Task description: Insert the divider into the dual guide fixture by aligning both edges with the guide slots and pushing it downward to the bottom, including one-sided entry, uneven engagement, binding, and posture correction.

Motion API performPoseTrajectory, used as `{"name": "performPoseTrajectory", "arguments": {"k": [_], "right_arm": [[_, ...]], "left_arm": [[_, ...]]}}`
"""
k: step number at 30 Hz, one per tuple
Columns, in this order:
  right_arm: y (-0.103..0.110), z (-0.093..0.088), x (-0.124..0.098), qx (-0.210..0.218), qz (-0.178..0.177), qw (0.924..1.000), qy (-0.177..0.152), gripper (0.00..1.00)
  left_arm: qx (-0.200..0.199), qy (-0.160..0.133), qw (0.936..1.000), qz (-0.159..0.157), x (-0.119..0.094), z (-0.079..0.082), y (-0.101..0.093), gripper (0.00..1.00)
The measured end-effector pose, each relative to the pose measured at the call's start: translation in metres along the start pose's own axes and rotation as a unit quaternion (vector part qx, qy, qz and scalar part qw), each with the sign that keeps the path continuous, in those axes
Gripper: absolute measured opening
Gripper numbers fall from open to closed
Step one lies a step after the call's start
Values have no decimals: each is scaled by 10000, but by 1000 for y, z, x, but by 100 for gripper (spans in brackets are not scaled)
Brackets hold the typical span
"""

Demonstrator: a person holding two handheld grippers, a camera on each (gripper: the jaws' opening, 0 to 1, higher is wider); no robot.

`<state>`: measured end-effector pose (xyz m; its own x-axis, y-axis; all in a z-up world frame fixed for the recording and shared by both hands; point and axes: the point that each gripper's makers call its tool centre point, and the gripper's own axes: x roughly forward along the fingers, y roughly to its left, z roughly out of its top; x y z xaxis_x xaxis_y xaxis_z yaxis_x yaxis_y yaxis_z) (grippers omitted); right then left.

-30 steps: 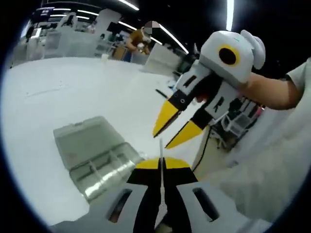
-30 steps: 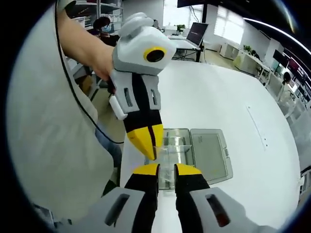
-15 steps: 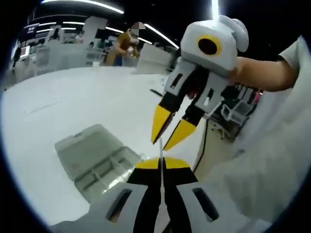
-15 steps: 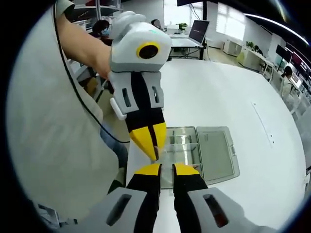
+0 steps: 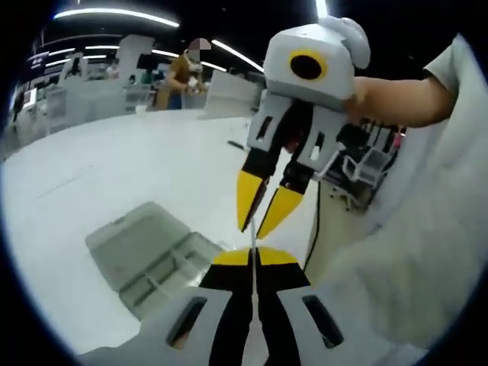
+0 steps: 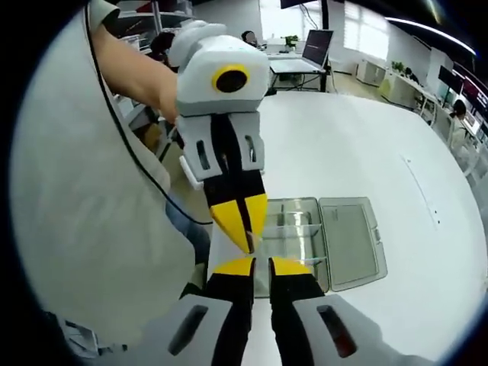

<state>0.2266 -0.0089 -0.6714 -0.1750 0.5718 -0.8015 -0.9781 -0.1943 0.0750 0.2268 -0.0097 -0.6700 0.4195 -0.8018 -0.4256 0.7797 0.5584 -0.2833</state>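
My left gripper (image 5: 254, 256) is shut on the divider (image 5: 252, 238), a thin clear strip seen edge-on that sticks up past its yellow tips. The right gripper (image 5: 255, 226) comes down from above with its jaws a little apart, and the divider's top edge lies between its tips. In the right gripper view, the left gripper (image 6: 248, 242) points down toward my right gripper (image 6: 255, 265), whose jaws show a narrow gap. Below both lies the clear plastic fixture box (image 5: 156, 258), lid open flat, with partitions in its base (image 6: 293, 232).
The box rests near the edge of a white table (image 5: 107, 164) that spreads wide behind it (image 6: 358, 137). A person's arm (image 5: 396, 107) and pale shirt (image 6: 84, 221) stand close beside the table edge. Desks, monitors and people are far behind.
The right gripper has come closer to the left gripper's tips and its jaws have narrowed around the divider's top. The left gripper still holds the divider.
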Motion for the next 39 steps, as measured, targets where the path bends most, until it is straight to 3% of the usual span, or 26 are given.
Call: {"name": "performPoseTrajectory", "arguments": {"k": [6, 16, 30, 39], "right_arm": [[4, 0, 1, 122, 156, 9998, -84, 0], [8, 0, 2, 193, 270, 9994, 16, 0], [5, 9, 0, 673, 260, 9973, 112, 0], [4, 13, -3, 1107, 245, 9935, 66, 0]], "left_arm": [[298, -44, 9995, -96, -1, -3, -2, 0], [310, -36, 9993, -183, 1, -7, 0, 0], [-276, -32, 9996, -16, 2, -8, 11, 6], [-306, -27, 9995, 65, 0, -9, 13, 10]]}}
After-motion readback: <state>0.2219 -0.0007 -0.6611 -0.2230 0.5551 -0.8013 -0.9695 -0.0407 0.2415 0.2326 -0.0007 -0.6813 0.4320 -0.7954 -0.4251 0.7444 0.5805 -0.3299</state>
